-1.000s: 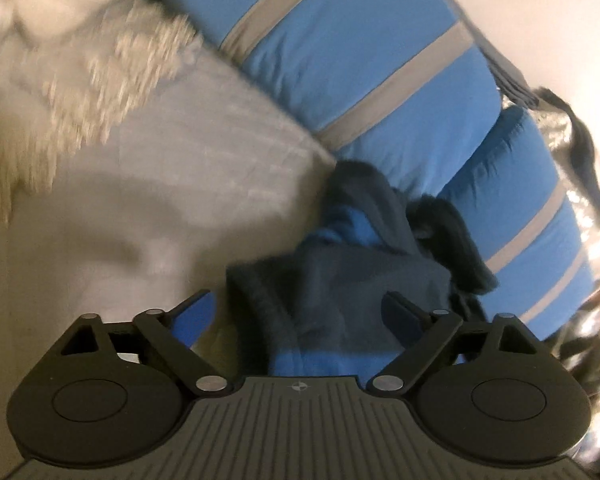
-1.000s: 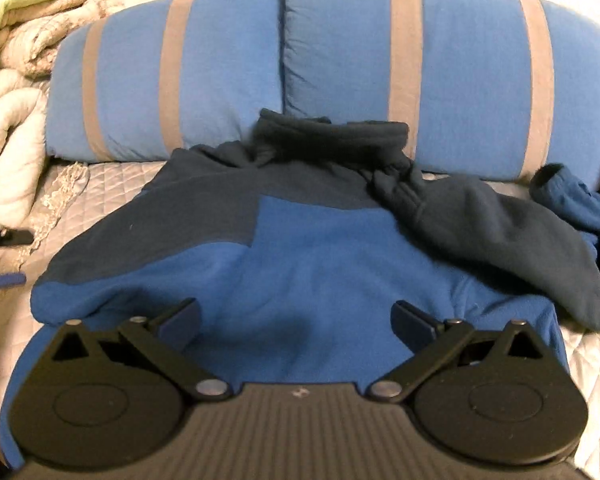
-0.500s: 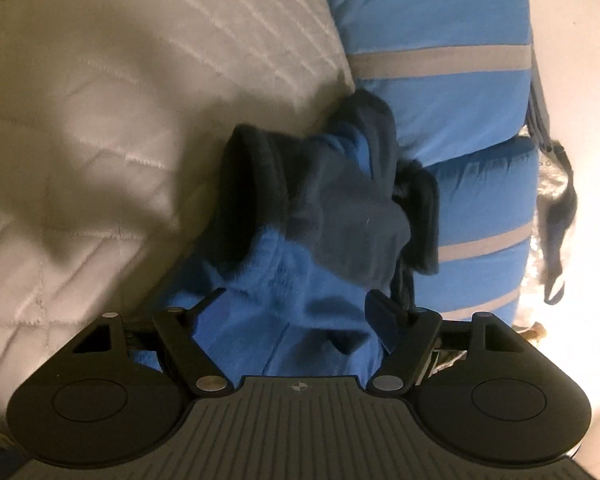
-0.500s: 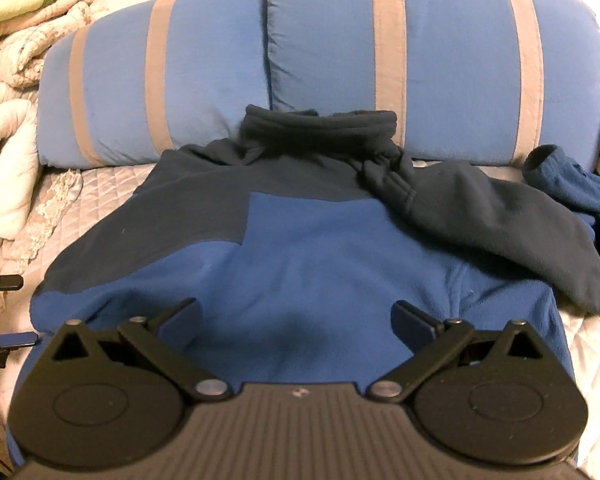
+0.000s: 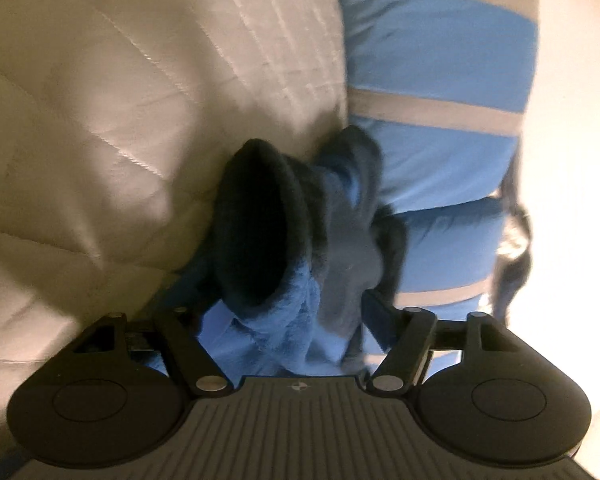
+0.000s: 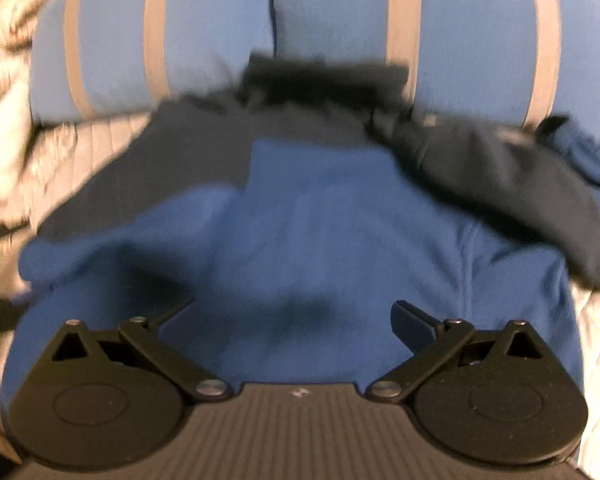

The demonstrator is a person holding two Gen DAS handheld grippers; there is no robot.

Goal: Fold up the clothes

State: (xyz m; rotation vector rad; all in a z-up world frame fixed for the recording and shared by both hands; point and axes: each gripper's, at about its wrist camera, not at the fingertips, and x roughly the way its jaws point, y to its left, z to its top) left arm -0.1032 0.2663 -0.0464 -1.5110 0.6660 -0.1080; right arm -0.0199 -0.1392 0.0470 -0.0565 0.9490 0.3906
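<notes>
A blue and navy fleece pullover (image 6: 324, 216) lies spread on the quilted bed, collar towards the pillows, its right sleeve (image 6: 500, 184) bunched across its shoulder. My right gripper (image 6: 296, 316) is open just above the blue lower body of the fleece. In the left wrist view a fleece sleeve (image 5: 296, 276) with a dark open cuff (image 5: 260, 224) lies between the fingers of my left gripper (image 5: 284, 316). The jaws are wide and do not press the cloth.
Two blue pillows with grey stripes (image 6: 472, 40) stand against the wall behind the fleece; they also show in the left wrist view (image 5: 440, 60). A white quilted cover (image 5: 120, 120) spreads left of the sleeve. Folded blankets (image 6: 0, 92) pile at the far left.
My left gripper has moved in over the sleeve, and the cuff now lies between its fingers. My right gripper has dropped closer to the fleece body.
</notes>
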